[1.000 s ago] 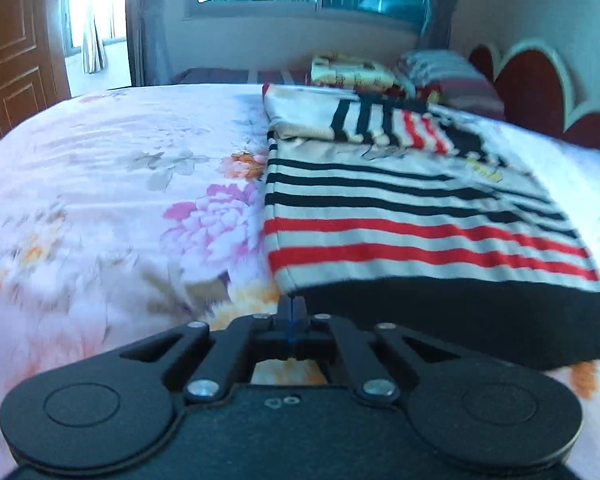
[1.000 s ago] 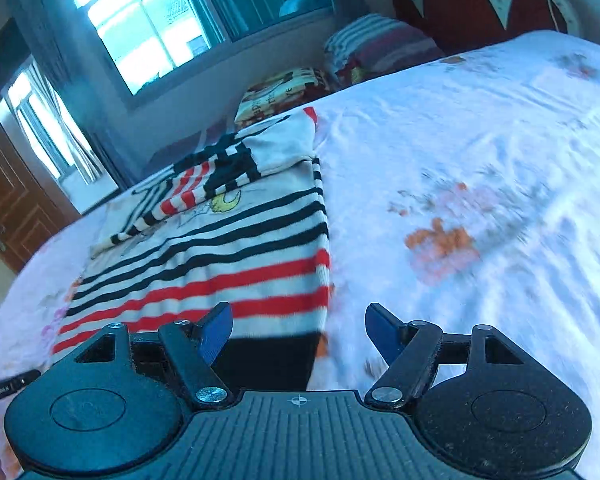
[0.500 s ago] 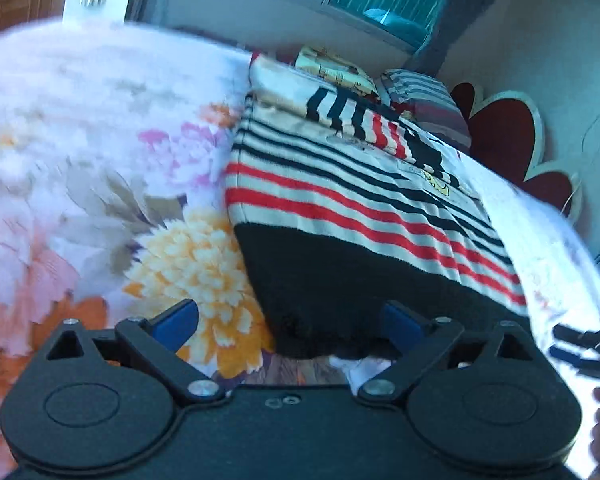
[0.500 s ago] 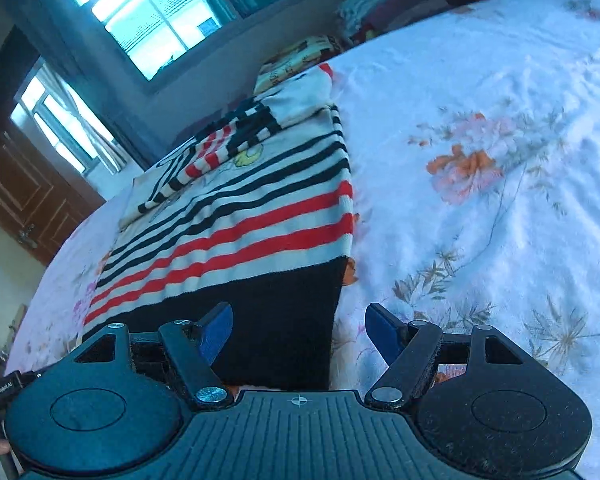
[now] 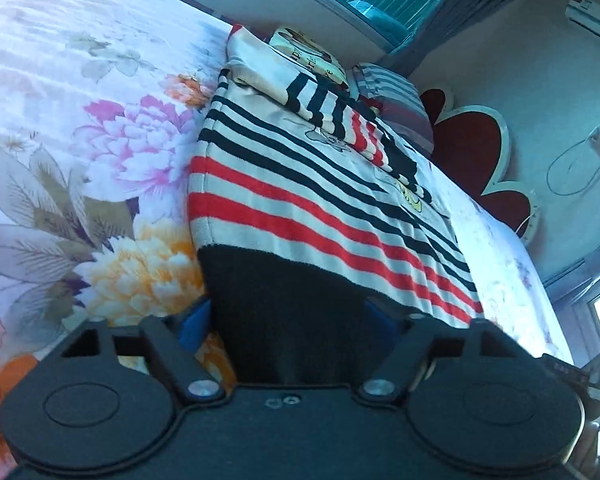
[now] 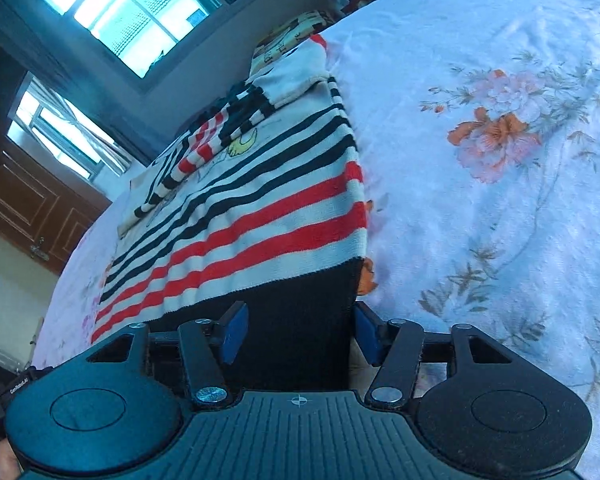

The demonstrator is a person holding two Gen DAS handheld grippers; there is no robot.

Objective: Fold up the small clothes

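A small striped sweater (image 5: 307, 200) lies flat on the floral bedsheet (image 5: 100, 152), cream with black and red stripes and a black hem, its sleeves folded across the chest at the far end. My left gripper (image 5: 288, 320) is open with the hem's left corner between its blue fingers (image 5: 194, 326). In the right wrist view the sweater (image 6: 260, 208) runs away from me. My right gripper (image 6: 300, 330) is open with the hem's right corner between its blue fingers (image 6: 236, 332).
Pillows (image 5: 395, 96) and a red-and-white headboard (image 5: 479, 160) stand at the far end of the bed. A window (image 6: 128, 12) and a wooden door (image 6: 24, 204) lie beyond. The floral sheet (image 6: 499, 160) spreads wide to the right of the sweater.
Both grippers moved forward and down onto the black hem, which now sits between their fingers. The left gripper went from shut to open a second ago.
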